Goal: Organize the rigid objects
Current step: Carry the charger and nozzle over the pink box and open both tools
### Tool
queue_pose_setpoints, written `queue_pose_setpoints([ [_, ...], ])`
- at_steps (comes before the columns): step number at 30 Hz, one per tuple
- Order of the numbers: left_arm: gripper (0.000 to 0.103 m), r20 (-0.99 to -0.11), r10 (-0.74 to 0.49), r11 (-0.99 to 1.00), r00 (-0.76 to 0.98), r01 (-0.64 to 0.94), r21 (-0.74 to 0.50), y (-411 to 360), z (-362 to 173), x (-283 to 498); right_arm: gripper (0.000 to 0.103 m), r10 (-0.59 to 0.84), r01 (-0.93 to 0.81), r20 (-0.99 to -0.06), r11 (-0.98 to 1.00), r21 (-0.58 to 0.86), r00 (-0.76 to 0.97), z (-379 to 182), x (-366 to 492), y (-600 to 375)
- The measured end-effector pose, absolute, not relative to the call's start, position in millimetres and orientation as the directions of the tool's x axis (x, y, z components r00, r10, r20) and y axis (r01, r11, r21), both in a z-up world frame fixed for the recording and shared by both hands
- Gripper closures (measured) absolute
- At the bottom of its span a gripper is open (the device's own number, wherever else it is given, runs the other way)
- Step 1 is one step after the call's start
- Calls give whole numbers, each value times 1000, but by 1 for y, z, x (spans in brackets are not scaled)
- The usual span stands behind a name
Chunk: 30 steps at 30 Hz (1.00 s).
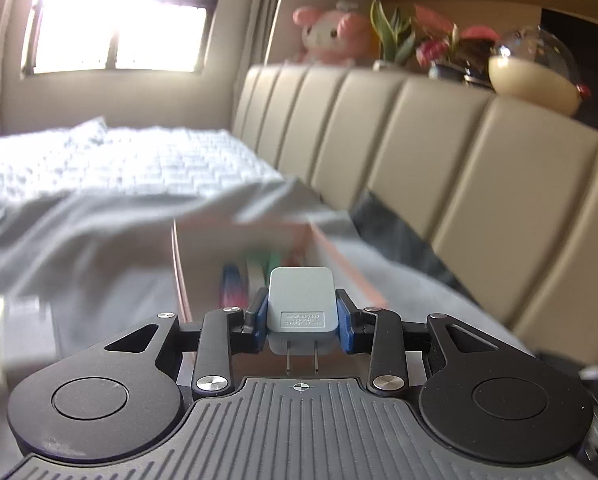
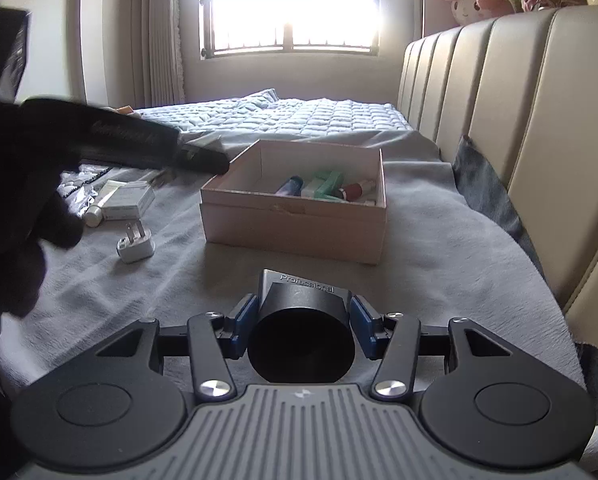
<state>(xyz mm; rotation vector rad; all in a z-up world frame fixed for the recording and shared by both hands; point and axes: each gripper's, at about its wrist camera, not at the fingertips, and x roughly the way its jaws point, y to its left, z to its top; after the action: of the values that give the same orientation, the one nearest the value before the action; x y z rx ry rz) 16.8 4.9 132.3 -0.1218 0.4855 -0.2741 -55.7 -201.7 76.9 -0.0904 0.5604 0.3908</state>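
Grey-white plastic sits pinched between the blue pads of the left tool [image 1: 302, 314]: a small charger plug [image 1: 301, 300], prongs pointing back toward the camera, printed label faint on its near face. Lower centre of the left view, it hovers just before the pink cardboard box [image 1: 259, 248], which is blurred there, so its exact distance is hard to judge. To finish well, the plug should be carried over the box's near wall, lowered into a free patch beside the coloured items, and let go only once it is low enough not to bounce.

Right tool [image 2: 301, 320] is pressed onto a black cylindrical attachment [image 2: 303, 332] marked "Professional", its round opening facing the camera, at lower centre of the right view. Beyond it, mid-frame, the box [image 2: 295, 220] stands open on the grey blanket [image 2: 439, 260]. Another white plug [image 2: 135, 246] lies left of the box, prongs up, near a tube [image 2: 101, 202] and small carton [image 2: 129, 202].
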Motion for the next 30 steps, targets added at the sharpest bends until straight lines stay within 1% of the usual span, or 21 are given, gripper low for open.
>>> queue_pose_setpoints([
  [2, 66, -439, -297, 951, 848, 219, -219, 6, 141, 47, 52, 340, -391, -509, 920, 7, 791, 92, -49, -200],
  [4, 66, -476, -306, 942, 824, 189, -279, 9, 140, 83, 52, 345, -400, -481, 916, -13, 806, 109, -37, -197],
  [7, 67, -489, -287, 939, 823, 142, -312, 16, 131, 108, 52, 331, -395, -440, 917, -60, 835, 133, -11, -190],
  [12, 67, -484, -257, 938, 836, 96, -332, 51, 129, 84, 52, 316, -374, -426, 926, -59, 848, 165, 47, -184],
  [14, 67, -483, -216, 946, 848, 59, -320, 70, 127, 65, 52, 320, -375, -429, 926, -47, 845, 174, 73, -179],
  [16, 67, -496, -166, 953, 853, 9, -303, 90, 121, 47, 52, 359, -403, -437, 915, -10, 825, 179, 101, -173],
  [18, 67, -526, -145, 952, 838, -26, -305, 111, 110, 37, 46, 396, -433, -473, 901, 33, 787, 179, 127, -167],
  [19, 67, -543, -144, 950, 827, -39, -311, 121, 103, 33, 41, 394, -427, -498, 903, 51, 773, 177, 139, -163],
  [22, 67, -581, -132, 939, 803, -87, -334, 150, 80, 25, 41, 381, -423, -524, 905, 44, 761, 163, 143, -151],
  [24, 67, -591, -136, 923, 795, -116, -367, 167, 66, 20, 41, 384, -437, -533, 899, 29, 754, 146, 125, -140],
  [27, 67, -555, -143, 888, 820, -141, -438, 186, 59, 0, 41, 435, -519, -534, 855, -8, 725, 119, 81, -120],
  [30, 67, -520, -101, 887, 848, -160, -434, 199, 62, -27, 41, 522, -640, -557, 768, -22, 646, 93, 43, -84],
])
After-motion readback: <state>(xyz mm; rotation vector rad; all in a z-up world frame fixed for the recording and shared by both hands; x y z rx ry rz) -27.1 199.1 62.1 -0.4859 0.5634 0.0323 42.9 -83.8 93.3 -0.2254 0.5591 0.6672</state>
